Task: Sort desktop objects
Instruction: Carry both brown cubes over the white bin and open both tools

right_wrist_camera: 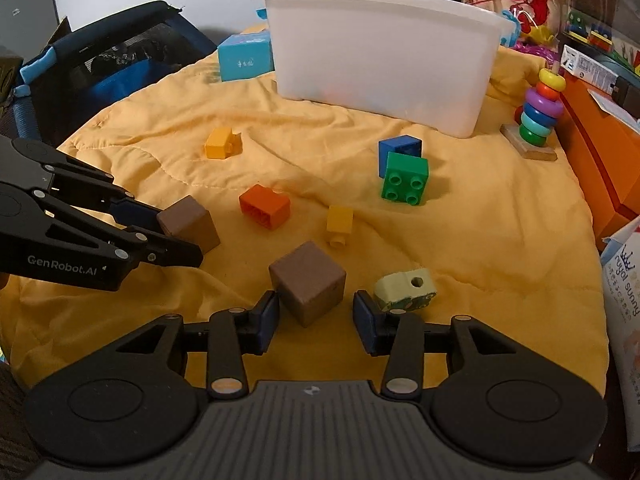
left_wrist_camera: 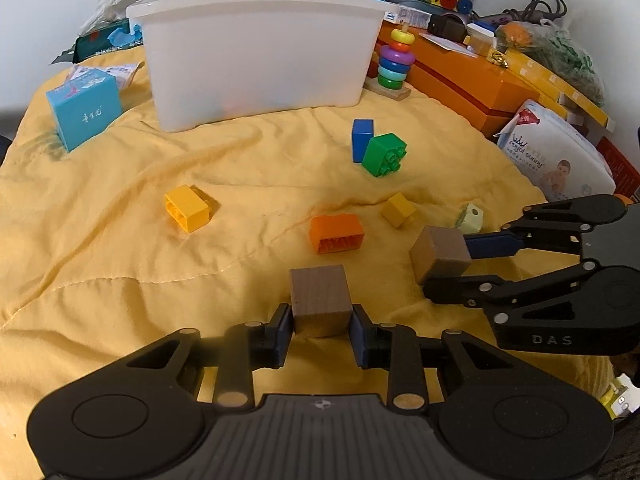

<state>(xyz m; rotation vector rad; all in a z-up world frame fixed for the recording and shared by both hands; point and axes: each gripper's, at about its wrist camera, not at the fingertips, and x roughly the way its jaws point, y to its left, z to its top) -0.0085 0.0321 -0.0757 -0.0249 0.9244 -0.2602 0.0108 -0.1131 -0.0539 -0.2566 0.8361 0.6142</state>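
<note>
My left gripper [left_wrist_camera: 320,320] is shut on a brown wooden cube [left_wrist_camera: 319,300], its pads flat against two opposite sides, low over the yellow cloth [left_wrist_camera: 100,240]. To its right, my right gripper [right_wrist_camera: 316,308] is shut on a second brown cube [right_wrist_camera: 307,282], which is turned corner-on between the pads. A yellow brick [left_wrist_camera: 187,208], an orange brick [left_wrist_camera: 336,234], a small yellow brick [left_wrist_camera: 398,210], a blue brick [left_wrist_camera: 363,136] and a green brick [left_wrist_camera: 385,155] lie loose further on. A pale green bead block [right_wrist_camera: 404,288] rests beside my right finger. The white bin [left_wrist_camera: 260,52] stands at the back.
A ring stacker [left_wrist_camera: 394,60] stands right of the bin, with an orange box [left_wrist_camera: 460,76] and a wipes pack [left_wrist_camera: 556,156] along the right edge. A light blue box [left_wrist_camera: 82,110] sits at the back left. A dark bag [right_wrist_camera: 120,52] borders the cloth's left side.
</note>
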